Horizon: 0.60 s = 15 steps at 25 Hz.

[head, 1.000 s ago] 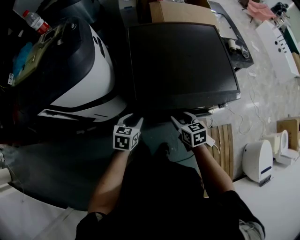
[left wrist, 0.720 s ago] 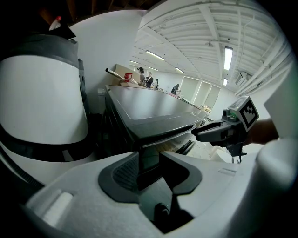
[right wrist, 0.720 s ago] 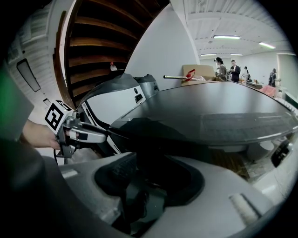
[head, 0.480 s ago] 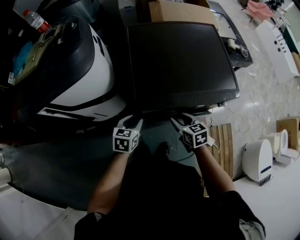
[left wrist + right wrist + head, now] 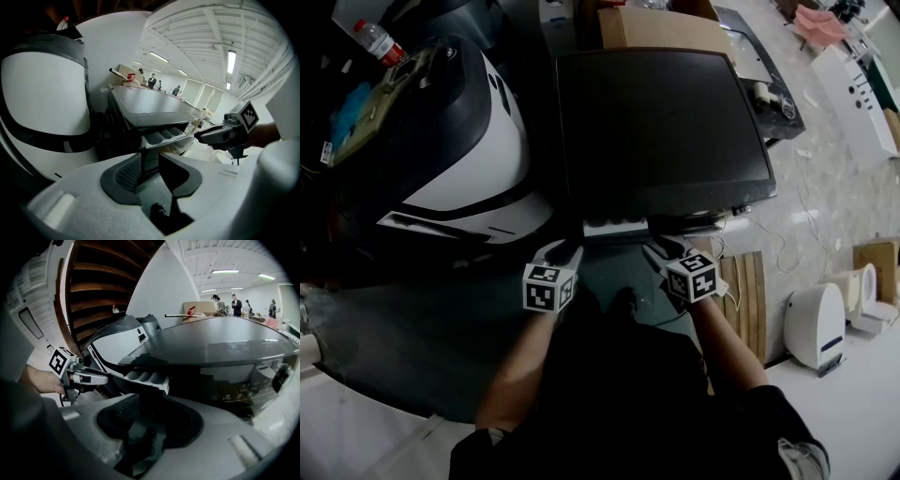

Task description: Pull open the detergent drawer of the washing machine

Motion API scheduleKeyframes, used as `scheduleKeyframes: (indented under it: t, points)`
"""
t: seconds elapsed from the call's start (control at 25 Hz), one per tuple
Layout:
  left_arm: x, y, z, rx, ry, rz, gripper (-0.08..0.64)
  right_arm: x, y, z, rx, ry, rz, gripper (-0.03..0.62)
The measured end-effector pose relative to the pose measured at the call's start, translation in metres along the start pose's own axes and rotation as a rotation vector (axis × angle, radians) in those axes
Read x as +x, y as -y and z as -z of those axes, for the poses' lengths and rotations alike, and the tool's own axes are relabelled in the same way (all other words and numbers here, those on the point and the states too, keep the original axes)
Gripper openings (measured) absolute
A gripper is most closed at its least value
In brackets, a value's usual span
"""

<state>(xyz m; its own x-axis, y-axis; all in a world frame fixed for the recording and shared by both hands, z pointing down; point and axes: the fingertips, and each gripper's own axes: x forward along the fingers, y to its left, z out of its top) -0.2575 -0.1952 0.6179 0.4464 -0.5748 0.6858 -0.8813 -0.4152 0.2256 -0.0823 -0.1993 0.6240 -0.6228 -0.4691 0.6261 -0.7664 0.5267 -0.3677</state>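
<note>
The dark washing machine fills the middle of the head view. Its detergent drawer sticks out a little from the front, and the white compartments show in the left gripper view and the right gripper view. My left gripper sits at the drawer's left end and my right gripper at its right end. The jaws of both are closing. The drawer's dark front panel stands between the left gripper's pads and between the right gripper's pads.
A white and black machine stands close on the left, with a plastic bottle behind it. A cardboard box lies beyond the washer. A wooden pallet and a white appliance stand at the right.
The drawer has slid out of the washer's front, so its white tray now shows. Both grippers have drawn back toward me with it.
</note>
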Motion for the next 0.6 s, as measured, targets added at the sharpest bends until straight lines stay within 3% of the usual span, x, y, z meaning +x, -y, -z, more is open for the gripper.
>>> scheduleKeyframes:
  t: [0.28, 0.6]
  points:
    - [0.003, 0.001, -0.004, 0.055, -0.010, 0.009, 0.135, 0.002, 0.006, -0.009, -0.049, 0.004, 0.022, 0.121]
    - [-0.005, 0.008, 0.007, 0.025, -0.005, -0.006, 0.103, -0.009, 0.000, 0.005, -0.050, 0.017, 0.027, 0.104]
